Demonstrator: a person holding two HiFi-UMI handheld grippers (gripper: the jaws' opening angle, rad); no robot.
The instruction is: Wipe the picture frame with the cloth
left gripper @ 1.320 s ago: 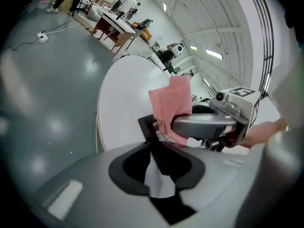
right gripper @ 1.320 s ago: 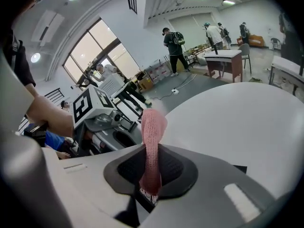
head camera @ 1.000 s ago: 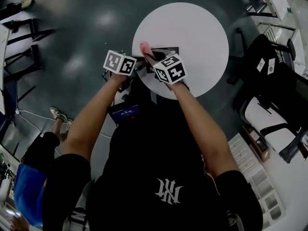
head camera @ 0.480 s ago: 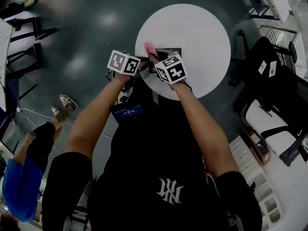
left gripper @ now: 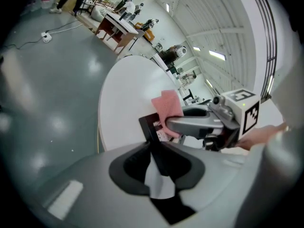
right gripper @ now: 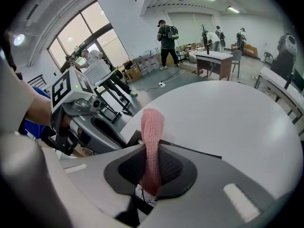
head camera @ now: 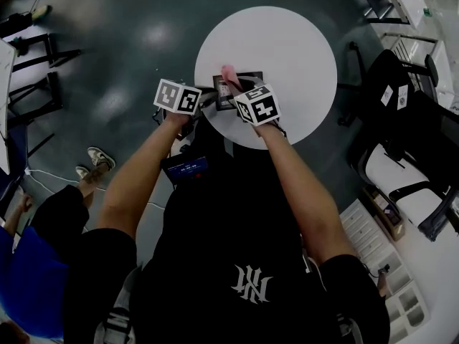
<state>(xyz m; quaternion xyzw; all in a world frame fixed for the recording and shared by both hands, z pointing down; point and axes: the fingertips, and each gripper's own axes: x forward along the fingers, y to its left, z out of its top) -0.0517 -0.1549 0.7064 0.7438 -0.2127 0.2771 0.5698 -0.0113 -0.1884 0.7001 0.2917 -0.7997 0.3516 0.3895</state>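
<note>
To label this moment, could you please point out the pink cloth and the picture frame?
pink cloth (right gripper: 153, 141), right gripper view, middle of its upright fold.
picture frame (left gripper: 150, 128), left gripper view, black upper corner.

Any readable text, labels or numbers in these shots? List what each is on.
No legible words anywhere.
Left cube, right cube: square codes only.
Black shirt: white monogram, letters unclear.
Picture frame insert: print blurred.
Blue screen: too small.
Chair tags: too small.
</note>
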